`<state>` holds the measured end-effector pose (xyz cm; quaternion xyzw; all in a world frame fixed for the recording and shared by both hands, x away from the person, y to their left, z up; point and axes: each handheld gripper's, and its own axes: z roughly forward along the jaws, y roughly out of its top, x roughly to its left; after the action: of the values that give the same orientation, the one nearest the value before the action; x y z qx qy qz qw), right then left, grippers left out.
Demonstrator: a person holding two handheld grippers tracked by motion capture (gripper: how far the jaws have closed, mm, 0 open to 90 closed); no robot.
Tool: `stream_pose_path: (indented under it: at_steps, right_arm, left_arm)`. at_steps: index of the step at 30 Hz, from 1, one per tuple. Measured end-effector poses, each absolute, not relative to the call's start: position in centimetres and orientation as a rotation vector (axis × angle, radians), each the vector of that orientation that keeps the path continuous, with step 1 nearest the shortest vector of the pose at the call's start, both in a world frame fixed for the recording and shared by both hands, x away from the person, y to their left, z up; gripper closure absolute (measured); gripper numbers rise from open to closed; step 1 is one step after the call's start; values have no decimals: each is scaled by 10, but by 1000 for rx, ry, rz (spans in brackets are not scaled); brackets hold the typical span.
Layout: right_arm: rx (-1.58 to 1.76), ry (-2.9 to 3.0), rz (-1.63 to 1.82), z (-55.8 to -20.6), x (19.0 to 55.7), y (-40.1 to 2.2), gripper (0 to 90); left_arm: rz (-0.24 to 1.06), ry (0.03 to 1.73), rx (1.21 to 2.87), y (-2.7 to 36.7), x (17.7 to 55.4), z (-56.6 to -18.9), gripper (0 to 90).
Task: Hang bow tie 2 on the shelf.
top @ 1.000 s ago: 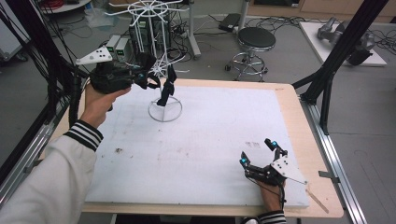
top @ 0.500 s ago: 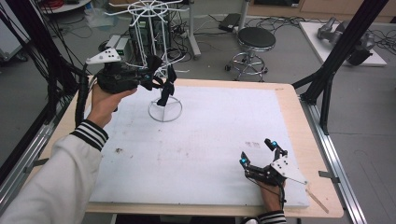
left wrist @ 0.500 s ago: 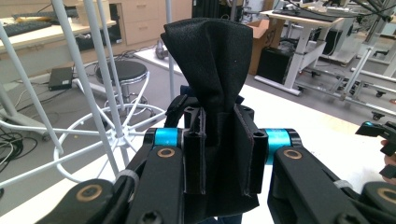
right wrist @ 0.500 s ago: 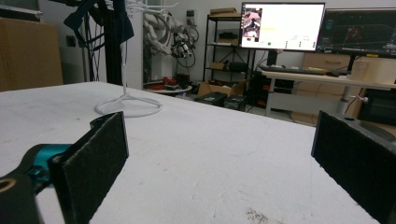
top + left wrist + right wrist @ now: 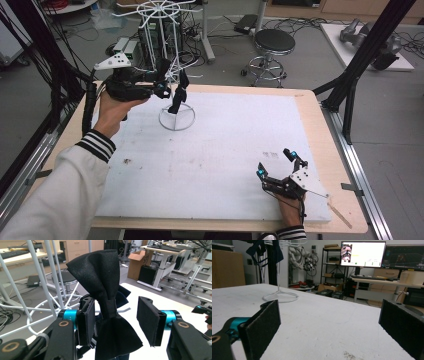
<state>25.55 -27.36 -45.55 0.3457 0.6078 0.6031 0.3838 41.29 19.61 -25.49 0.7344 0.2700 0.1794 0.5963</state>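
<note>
1. Your left tool (image 5: 165, 85) is up at the far left of the surface (image 5: 225, 150), held level and pointed at the white wire rack (image 5: 176, 80).
2. Its jaws have just been opening and now stand about half apart. The black bow tie (image 5: 106, 312) hangs between them.
3. In the left gripper view, the bow tie's knot sits just beside the left pad (image 5: 87, 323); whether it touches, you cannot tell. The right pad (image 5: 150, 320) stands clear of the cloth, so nothing is gripped.
4. The bow tie hangs on an arm of the rack, above the rack's round wire base (image 5: 177, 119). One wing points up and the other hangs down.
5. A second dark piece of cloth (image 5: 122, 296) shows just behind the bow tie.
6. Your right tool (image 5: 278, 165) rests low on the surface near its front right corner, well apart from the rack.
7. Its jaws are spread wide with only bare surface between them; it holds nothing.
</note>
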Motion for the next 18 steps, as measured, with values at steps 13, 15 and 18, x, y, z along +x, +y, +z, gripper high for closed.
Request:
stream_pose_path:
  at_steps: [13, 15, 18]
  right_arm:
    - [873, 1548, 1532, -456, 256, -273, 31]
    - [868, 1549, 1532, -455, 256, -273, 31]
    - [873, 1549, 1531, -455, 256, -273, 31]
  left_arm:
    - [382, 638, 1726, 193, 409, -250, 277]
    - [389, 633, 1744, 193, 408, -251, 277]
    - [441, 630, 1796, 192, 407, -251, 248]
